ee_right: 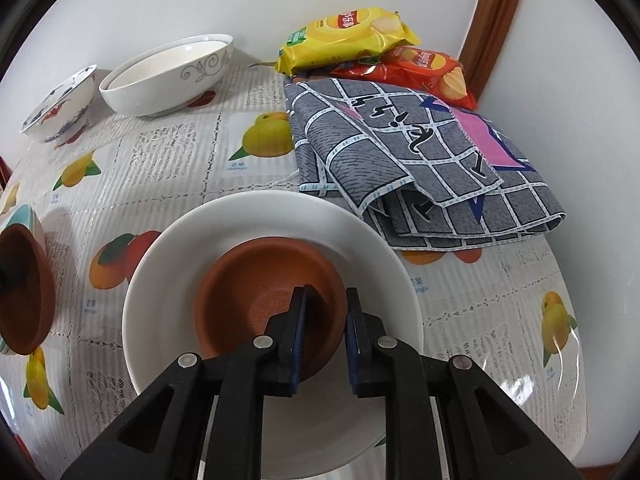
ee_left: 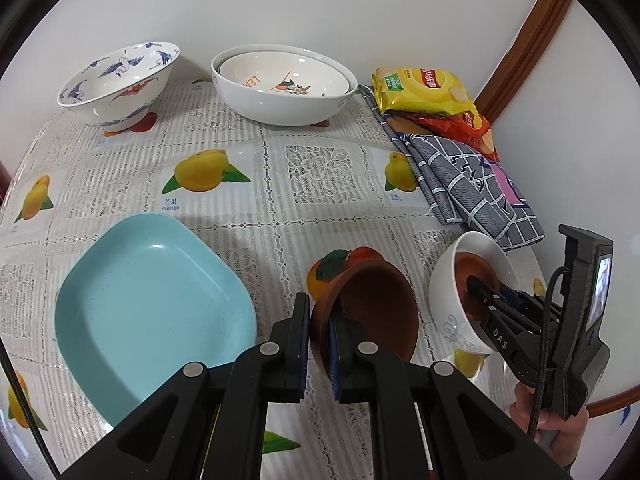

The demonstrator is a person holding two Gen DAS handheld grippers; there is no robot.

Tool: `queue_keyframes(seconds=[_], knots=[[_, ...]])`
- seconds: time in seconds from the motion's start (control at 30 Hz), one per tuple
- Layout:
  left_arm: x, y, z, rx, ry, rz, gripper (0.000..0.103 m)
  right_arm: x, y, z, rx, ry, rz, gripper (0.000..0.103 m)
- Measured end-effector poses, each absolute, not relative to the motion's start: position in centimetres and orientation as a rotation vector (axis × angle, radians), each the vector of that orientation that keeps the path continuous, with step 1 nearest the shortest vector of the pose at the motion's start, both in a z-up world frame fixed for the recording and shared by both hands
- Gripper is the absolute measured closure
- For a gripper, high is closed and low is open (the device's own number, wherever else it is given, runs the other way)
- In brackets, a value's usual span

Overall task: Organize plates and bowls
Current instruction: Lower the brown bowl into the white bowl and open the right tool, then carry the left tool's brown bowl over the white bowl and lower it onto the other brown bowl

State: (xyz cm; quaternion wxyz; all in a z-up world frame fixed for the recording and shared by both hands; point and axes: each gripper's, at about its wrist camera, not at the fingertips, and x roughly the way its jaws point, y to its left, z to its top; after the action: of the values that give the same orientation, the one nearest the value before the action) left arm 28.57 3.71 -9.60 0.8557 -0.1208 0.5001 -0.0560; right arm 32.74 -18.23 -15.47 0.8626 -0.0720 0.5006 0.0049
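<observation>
My left gripper (ee_left: 320, 344) is shut on the rim of a brown clay bowl (ee_left: 372, 312), held tilted above the table just right of a light blue plate (ee_left: 152, 308). My right gripper (ee_right: 326, 340) is shut on the rim of a second brown clay bowl (ee_right: 256, 300) that sits inside a white bowl (ee_right: 180, 280). That white bowl (ee_left: 448, 300) and the right gripper (ee_left: 486, 294) also show in the left wrist view. The left-held bowl (ee_right: 24, 288) shows at the left edge of the right wrist view.
At the back stand a blue-patterned bowl (ee_left: 120, 84) and a large white bowl with a smaller bowl nested in it (ee_left: 284, 84). A folded grey checked cloth (ee_right: 420, 160) and chip bags (ee_right: 348, 36) lie at the back right. A wall and wooden trim (ee_left: 524, 44) border the table.
</observation>
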Motion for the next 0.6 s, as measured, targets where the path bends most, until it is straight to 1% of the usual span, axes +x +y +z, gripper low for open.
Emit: queue_keyframes(seconds=[0.07,0.13,0.17,0.33,0.6], knots=[[28.3,3.6,-9.2,-0.249,1.046,-0.117,0.094,32.5,-18.4,-15.2,-0.132,1.046,0.017,0.082],[27.9,3.3,-8.7,-0.242,1.039,-0.118,0.094,32.2,-18.5,-14.7,-0.124,1.034,0.022,0.073],[27.8,3.2,-8.4,-0.239,1.037,-0.118,0.094,31.9,-18.6,-14.4,-0.125,1.026,0.018,0.072],[26.7,2.1,-6.9,-0.222,1.016,-0.123,0.094,30.7,-19.5,-12.9,-0.085,1.002,0.031,0.071],[25.4,-0.5,-4.4,-0.195,0.986,-0.147,0.094,26.9,-22.5,-8.0,-0.021,0.896,0.015,0.07]])
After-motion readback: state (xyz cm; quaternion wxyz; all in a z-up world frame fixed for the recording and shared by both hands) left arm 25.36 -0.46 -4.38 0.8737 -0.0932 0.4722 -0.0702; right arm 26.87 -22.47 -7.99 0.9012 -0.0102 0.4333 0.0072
